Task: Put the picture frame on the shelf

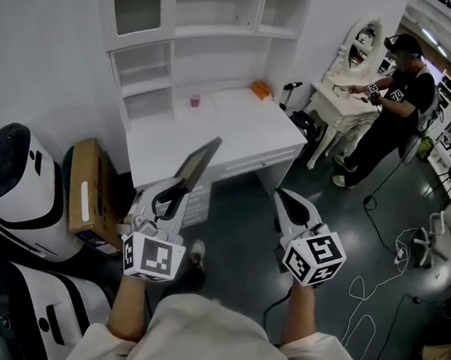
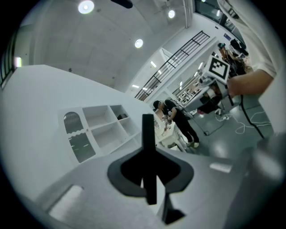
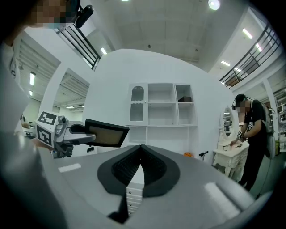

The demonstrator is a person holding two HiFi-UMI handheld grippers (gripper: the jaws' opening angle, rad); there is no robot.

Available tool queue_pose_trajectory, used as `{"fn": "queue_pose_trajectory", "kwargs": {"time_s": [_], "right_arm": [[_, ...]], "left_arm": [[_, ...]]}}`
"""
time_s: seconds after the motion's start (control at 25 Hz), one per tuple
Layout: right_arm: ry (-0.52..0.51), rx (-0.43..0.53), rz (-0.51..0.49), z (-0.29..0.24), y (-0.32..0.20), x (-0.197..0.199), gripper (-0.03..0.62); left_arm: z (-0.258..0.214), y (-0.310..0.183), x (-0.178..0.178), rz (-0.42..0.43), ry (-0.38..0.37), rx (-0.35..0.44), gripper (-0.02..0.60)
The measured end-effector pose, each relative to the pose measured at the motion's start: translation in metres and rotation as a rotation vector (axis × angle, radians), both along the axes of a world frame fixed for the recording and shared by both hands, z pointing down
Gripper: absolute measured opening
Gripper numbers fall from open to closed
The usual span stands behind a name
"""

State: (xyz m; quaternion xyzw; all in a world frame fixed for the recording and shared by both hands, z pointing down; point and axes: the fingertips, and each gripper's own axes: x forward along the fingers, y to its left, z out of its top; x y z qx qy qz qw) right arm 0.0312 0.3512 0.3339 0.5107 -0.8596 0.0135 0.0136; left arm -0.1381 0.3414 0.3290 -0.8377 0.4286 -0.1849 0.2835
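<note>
One step complete: picture frame [image 1: 197,163] gripped and off the ground; shelving outstanding.
Left gripper [image 1: 172,194], lower left: jaws nearly together, clamped on the frame's edge, which hangs in air before the desk [image 1: 238,139]. Right gripper [image 1: 287,201], lower centre: jaws pressed together, empty. Shelf unit [image 1: 198,40], top centre, stands beyond the desk. Judged remaining: reach, set down, release.

All three views toward shelf [image 1: 196,29]

It was a staged lab hall: shelf unit [image 1: 220,31] at twelve o'clock, vanity table [image 1: 335,101] at two, cables [image 1: 357,289] at four.
</note>
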Motion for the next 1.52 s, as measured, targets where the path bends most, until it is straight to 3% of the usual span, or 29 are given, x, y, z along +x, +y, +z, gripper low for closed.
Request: {"fn": "queue_pose_trajectory", "kwargs": {"time_s": [0.52,0.88,1.12,1.52], "right_arm": [[0.041,-0.030,-0.015,0.011,-0.079,0.018,0.003],[0.082,-0.023,-0.019,0.017,-0.186,0.036,0.003],[0.043,-0.023,-0.001,0.011,-0.261,0.044,0.003],[0.057,-0.030,-0.011,0.006,-0.355,0.035,0.003]], "left_arm": [[0.002,-0.087,0.020,0.002,0.029,0.008,0.034],[0.012,-0.202,0.044,0.022,0.026,-0.005,0.034],[0.007,-0.278,0.048,0.026,0.024,-0.008,0.034],[0.002,-0.369,0.046,0.036,0.009,-0.016,0.034]]}}
